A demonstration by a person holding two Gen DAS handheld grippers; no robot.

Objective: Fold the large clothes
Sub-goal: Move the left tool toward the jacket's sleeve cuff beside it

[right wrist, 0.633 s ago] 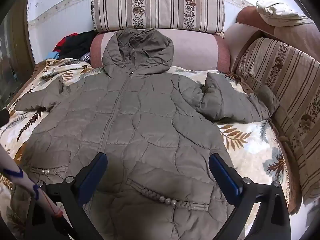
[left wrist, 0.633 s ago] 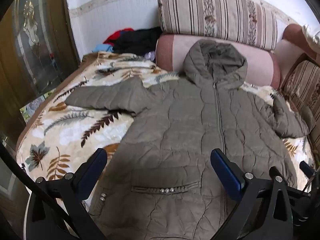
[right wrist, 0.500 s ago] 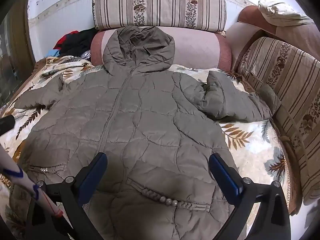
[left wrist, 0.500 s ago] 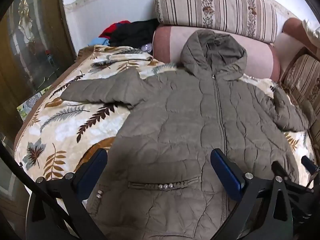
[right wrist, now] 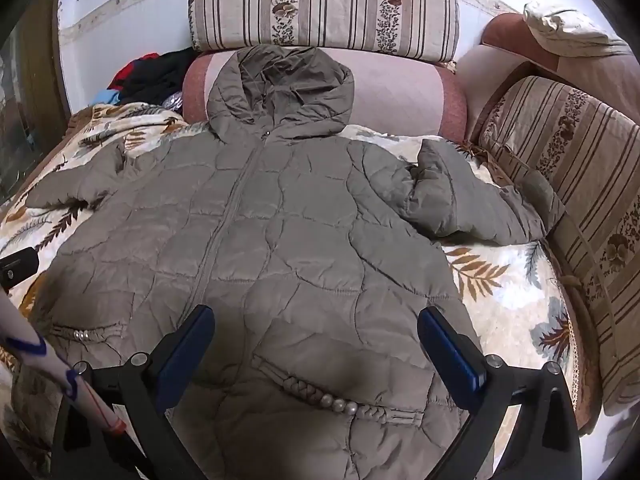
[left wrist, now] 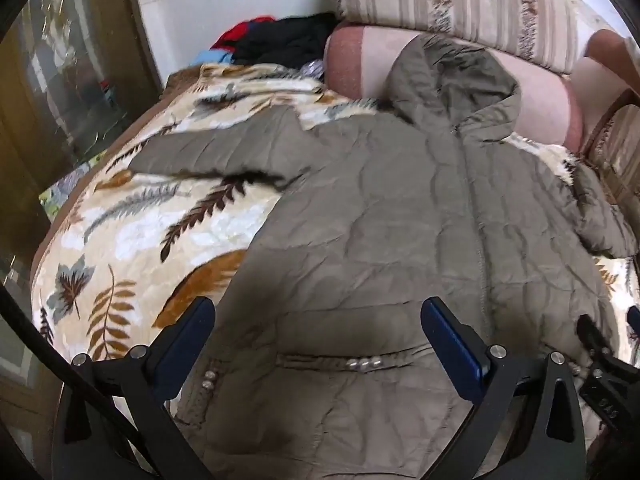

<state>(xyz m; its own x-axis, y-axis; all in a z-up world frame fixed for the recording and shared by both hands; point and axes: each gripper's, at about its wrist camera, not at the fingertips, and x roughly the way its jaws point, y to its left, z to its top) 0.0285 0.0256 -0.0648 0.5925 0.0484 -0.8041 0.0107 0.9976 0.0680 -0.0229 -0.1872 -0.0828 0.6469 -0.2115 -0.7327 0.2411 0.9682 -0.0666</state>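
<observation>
**Hooded coat spread flat, no fold yet begun**

A quilted olive hooded coat (right wrist: 280,232) is laid face up and zipped on a leaf-patterned blanket (right wrist: 508,292), its hood (right wrist: 284,92) propped against a pink bolster (right wrist: 400,96). One sleeve (left wrist: 216,148) is stretched out straight over the blanket; the other sleeve (right wrist: 480,204) is bent and bunched toward the striped side cushion (right wrist: 568,168). Pearl-trimmed pockets (right wrist: 340,402) are seen near the hem.

The left tool (left wrist: 316,344) is held wide open above the lower front of the coat, with nothing between its fingers. The right tool (right wrist: 316,344) is likewise spread wide and empty, above the hem area on the other side of the zip. Whether either tool touches the fabric cannot be told.

The step in hand is judged to be the approach before a first fold. A sleeve or a side edge would need to be pinched and carried across the body; the padded fabric is thick, so a deep bite would be called for.

A striped back cushion (right wrist: 324,8) is stacked above the bolster, and a heap of dark and red clothes (left wrist: 276,40) lies in the far corner. The bunched sleeve is pressed close to the side cushion, so little room is left for a grasp there. A white rod with blue markings (right wrist: 44,356) crosses the lower left of the right wrist view.
</observation>
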